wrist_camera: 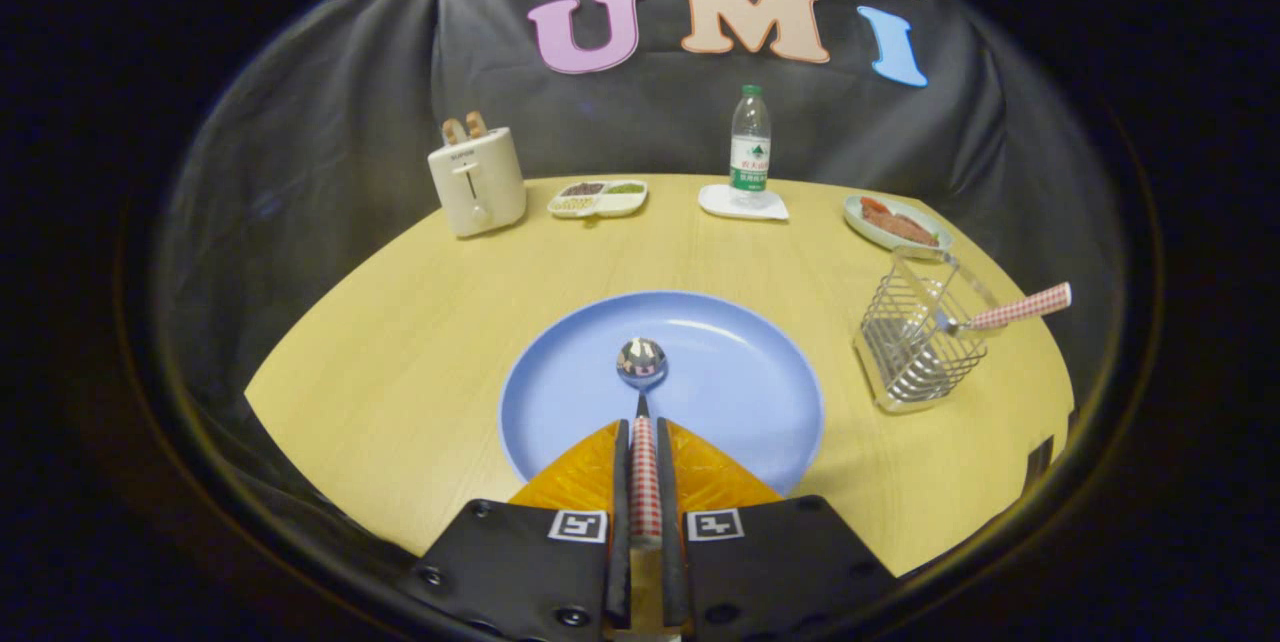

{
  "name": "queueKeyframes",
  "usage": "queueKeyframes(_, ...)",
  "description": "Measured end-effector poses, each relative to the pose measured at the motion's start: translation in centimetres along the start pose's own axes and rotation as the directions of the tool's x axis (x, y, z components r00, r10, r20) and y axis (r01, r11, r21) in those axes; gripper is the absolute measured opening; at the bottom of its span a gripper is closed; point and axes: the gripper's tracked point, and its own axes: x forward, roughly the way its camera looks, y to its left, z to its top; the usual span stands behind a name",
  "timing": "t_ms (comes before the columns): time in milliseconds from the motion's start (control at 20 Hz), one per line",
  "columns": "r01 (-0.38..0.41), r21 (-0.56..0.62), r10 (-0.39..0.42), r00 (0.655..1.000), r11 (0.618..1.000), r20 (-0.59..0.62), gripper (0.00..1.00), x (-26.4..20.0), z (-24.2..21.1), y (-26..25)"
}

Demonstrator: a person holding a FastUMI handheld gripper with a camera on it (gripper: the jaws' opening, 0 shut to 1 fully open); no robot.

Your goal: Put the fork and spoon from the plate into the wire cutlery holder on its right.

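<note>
The claw [645, 442] is in the lower middle of the frame, and its two fingers are closed narrow on the checked handle of the spoon [642, 392]. Both fingers press on the handle from the two sides. The bowl of the spoon points forward, just ahead of the fingertips, over the middle of the blue plate [740, 372]; I cannot tell if it touches the plate or is a little above it. The plate lies on the yellow desk [400, 342], in the centre of the frame.

At the right of the frame, near the plate but apart from it, stands the wire cutlery holder [915, 342]. The fork [1010, 310] is already in it, tilted, with its checked handle sticking out over the rim toward the right.

Along the far edge of the desk, in the upper part of the frame, there are a white toaster [477, 180] with bread in it at the left, a divided tray [598, 198] with food, a water bottle [750, 147] that stands upright on a small white dish [715, 205], and at the right a plate with food [895, 222].
</note>
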Motion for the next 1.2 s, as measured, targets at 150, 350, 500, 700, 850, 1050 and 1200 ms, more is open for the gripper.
queueKeyframes(150, 0.034, -0.013, -0.034, 0.999, 0.999, 0.012, 0.15, -1.7, 1.6, -1.7)
queueKeyframes(350, 0.066, -0.012, -0.066, 0.998, 0.998, 0.010, 0.03, -3.4, 3.6, -4.7)
queueKeyframes(500, 0.061, -0.030, -0.062, 0.998, 0.998, -0.034, 0.03, -3.5, 2.8, -6.3)
queueKeyframes(700, 0.018, -0.049, -0.021, 0.998, 0.999, -0.064, 0.03, -3.0, 1.9, -5.1)
queueKeyframes(850, -0.024, -0.021, 0.023, 0.996, 0.999, -0.086, 0.04, -2.2, 0.9, -3.3)
queueKeyframes(1050, -0.033, -0.055, 0.026, 0.993, 0.998, -0.115, 0.05, -1.0, -1.1, -1.9)
queueKeyframes(1200, -0.026, -0.045, 0.019, 0.988, 0.999, -0.153, 0.05, -0.1, -2.8, -1.6)
